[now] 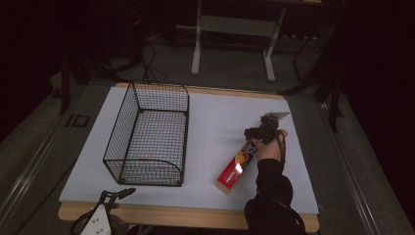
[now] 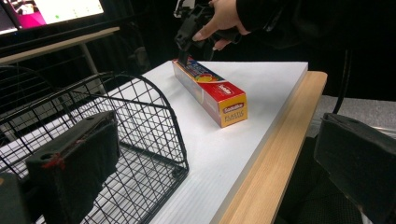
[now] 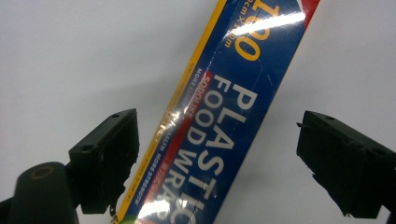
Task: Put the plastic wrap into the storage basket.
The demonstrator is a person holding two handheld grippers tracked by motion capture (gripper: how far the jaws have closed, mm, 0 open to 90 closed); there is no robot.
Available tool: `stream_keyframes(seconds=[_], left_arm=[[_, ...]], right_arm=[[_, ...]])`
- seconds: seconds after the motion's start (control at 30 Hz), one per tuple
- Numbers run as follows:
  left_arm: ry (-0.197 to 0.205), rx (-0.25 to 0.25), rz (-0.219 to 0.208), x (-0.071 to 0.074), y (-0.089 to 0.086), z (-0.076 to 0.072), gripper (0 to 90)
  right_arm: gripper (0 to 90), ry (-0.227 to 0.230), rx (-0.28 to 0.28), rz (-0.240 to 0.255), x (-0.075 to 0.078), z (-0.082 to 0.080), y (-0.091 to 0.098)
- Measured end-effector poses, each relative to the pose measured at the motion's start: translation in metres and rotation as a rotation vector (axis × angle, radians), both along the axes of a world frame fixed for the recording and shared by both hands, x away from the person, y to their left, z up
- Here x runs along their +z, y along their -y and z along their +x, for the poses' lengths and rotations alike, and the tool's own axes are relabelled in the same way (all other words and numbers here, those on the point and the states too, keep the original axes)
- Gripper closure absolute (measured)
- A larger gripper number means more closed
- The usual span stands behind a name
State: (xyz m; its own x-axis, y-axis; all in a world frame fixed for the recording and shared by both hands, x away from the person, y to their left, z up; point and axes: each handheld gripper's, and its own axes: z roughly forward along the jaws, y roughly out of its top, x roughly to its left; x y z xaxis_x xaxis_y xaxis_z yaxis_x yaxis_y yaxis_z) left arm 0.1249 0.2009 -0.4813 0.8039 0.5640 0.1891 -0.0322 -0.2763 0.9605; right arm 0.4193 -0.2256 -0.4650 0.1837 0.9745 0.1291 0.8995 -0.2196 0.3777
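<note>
A long plastic food wrap box, blue and red with a yellow edge, lies flat on the white board, right of the middle. My right gripper points down over its far end. In the right gripper view the box runs between the two black jaws; the gripper is open and neither pad presses on it. The left gripper view shows the same box with the right gripper above its far end. My left gripper rests at the table's near left edge, open with nothing between its jaws.
A black wire basket with nothing in it stands on the left half of the white board; its near corner is close to my left gripper. A wooden table edge runs along the front. A metal table frame stands beyond.
</note>
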Motion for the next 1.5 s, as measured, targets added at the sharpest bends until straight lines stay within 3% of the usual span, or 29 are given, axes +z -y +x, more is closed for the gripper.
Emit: stream_keyframes(seconds=[0.2,0.33,0.47,0.63,0.7,0.77,0.83,0.9,1.2,1.37,1.5], left_arm=[[0.003,-0.001,0.005,0.0,0.0,0.0,0.7],[0.0,-0.003,0.005,0.0,0.0,0.0,0.7],[0.005,-0.004,0.006,0.0,0.0,-0.001,0.7],[0.005,-0.002,0.01,0.0,0.0,-0.001,0.7],[0.004,-0.003,0.008,0.0,0.0,-0.001,0.7],[0.005,-0.002,0.007,0.0,0.0,-0.001,0.7],[0.004,-0.003,0.005,0.0,0.0,-0.001,0.7],[0.001,-0.002,0.007,0.0,0.0,0.0,0.7],[0.003,-0.002,0.011,0.0,0.001,-0.001,0.7],[0.003,-0.001,0.012,-0.001,0.001,0.0,0.7],[0.004,-0.001,0.009,0.0,0.0,-0.001,0.7]], right_arm=[[13.0,-0.035,-0.036,0.035,-0.017,0.002,-0.004],[13.0,-0.059,-0.041,0.024,-0.029,0.003,-0.012],[13.6,-0.051,-0.046,-0.014,-0.033,0.003,-0.019],[15.3,-0.048,-0.078,0.016,-0.037,0.003,-0.019],[16.1,-0.042,-0.081,0.002,-0.038,0.003,-0.021],[22.8,-0.046,-0.093,-0.008,-0.039,0.002,-0.02],[24.0,-0.056,-0.102,0.006,-0.039,0.003,-0.018],[24.5,-0.066,-0.076,-0.016,-0.037,0.004,-0.019],[32.4,-0.079,-0.119,0.013,-0.029,0.004,-0.016],[35.4,-0.076,-0.046,-0.058,-0.022,0.007,-0.028],[36.5,-0.069,-0.01,-0.052,-0.015,0.01,-0.034]])
